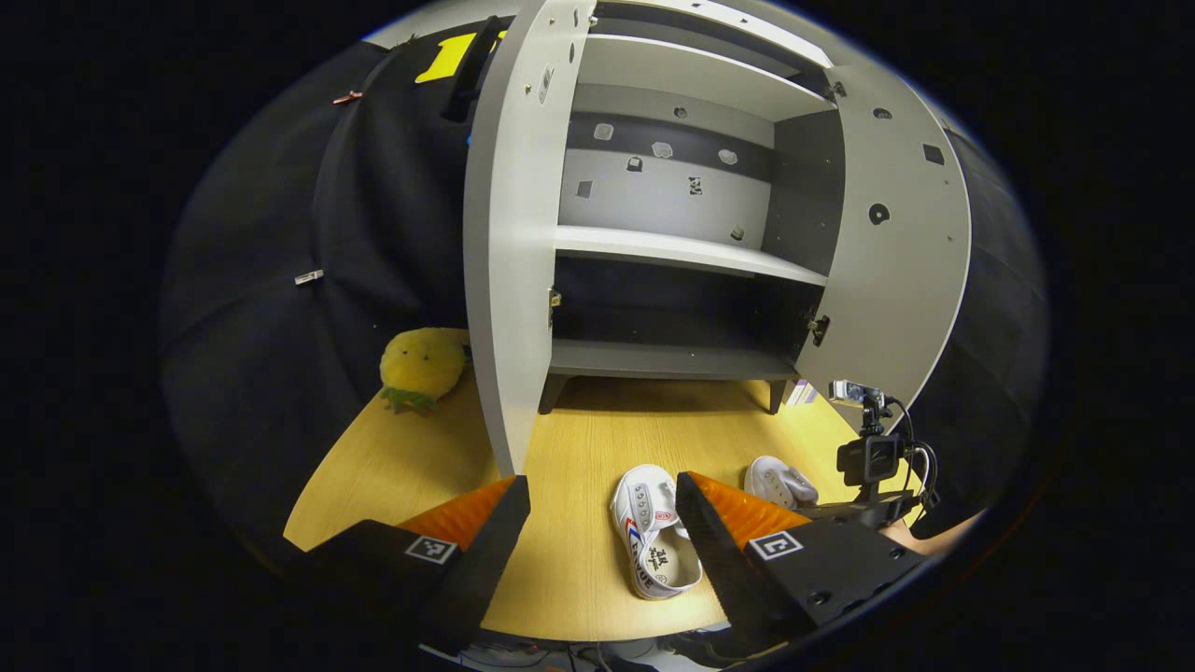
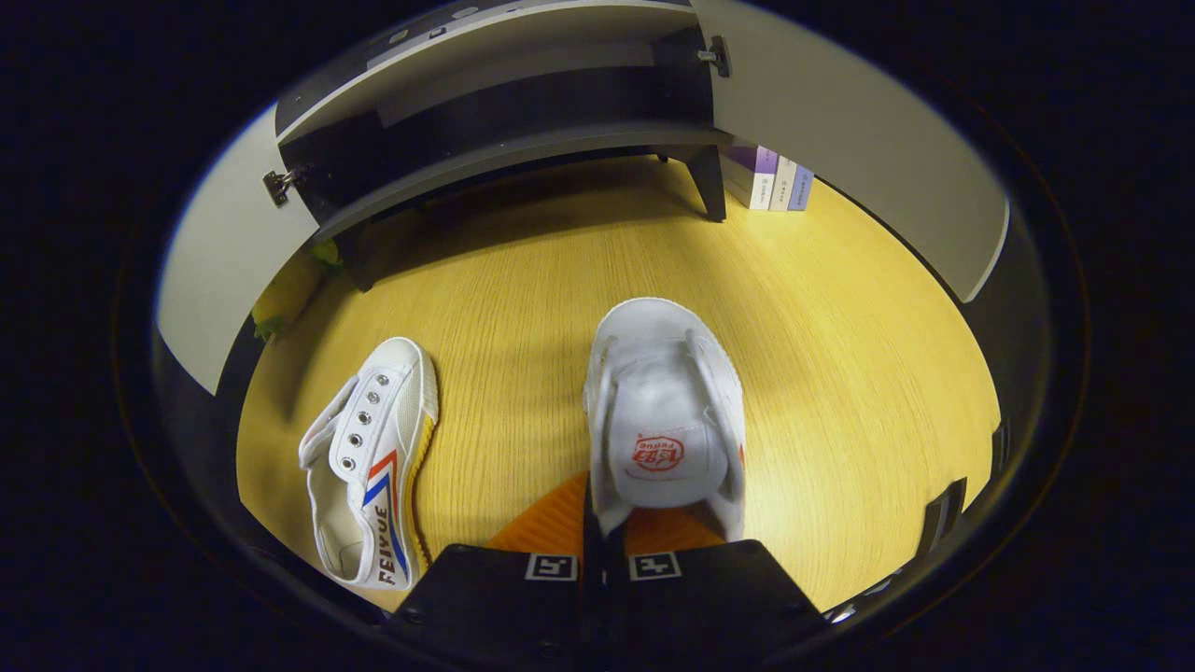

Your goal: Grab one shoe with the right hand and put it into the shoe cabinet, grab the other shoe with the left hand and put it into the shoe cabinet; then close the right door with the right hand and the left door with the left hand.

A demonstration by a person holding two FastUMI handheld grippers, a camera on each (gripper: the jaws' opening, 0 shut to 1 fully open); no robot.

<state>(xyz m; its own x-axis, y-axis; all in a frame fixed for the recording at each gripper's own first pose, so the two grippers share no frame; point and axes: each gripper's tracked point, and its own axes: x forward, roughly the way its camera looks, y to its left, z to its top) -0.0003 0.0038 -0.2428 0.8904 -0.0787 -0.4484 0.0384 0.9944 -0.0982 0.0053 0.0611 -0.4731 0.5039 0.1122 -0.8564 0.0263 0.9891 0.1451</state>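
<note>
Right tongs (image 2: 605, 537) clenched on one shoe's (image 2: 665, 411) side wall; other shoe (image 1: 653, 532) lies between the released left tongs (image 1: 602, 523). Ahead, cabinet (image 1: 672, 252), doors open, shelves bare. Plush toy (image 1: 420, 369) front-left of it, boxes (image 2: 770, 182) front-right.

Yellow plush toy (image 1: 422, 366) with a green base, sitting on the wooden table (image 1: 401, 457) at far left, just beside the black cloth wall (image 1: 271, 308). Seen again in the right gripper view as a yellow-green patch (image 2: 285, 297), mostly hidden, exact shape unclear. Small boxes (image 2: 768, 179) in a row, purple, white and bluish, standing upright on the table at far right; in the left gripper view just a sliver of them (image 1: 803, 392). Metal clips (image 1: 309, 276) pinned on the cloth wall, left side, one higher up (image 1: 347, 96). Light wood grain running across the whole tabletop.
</note>
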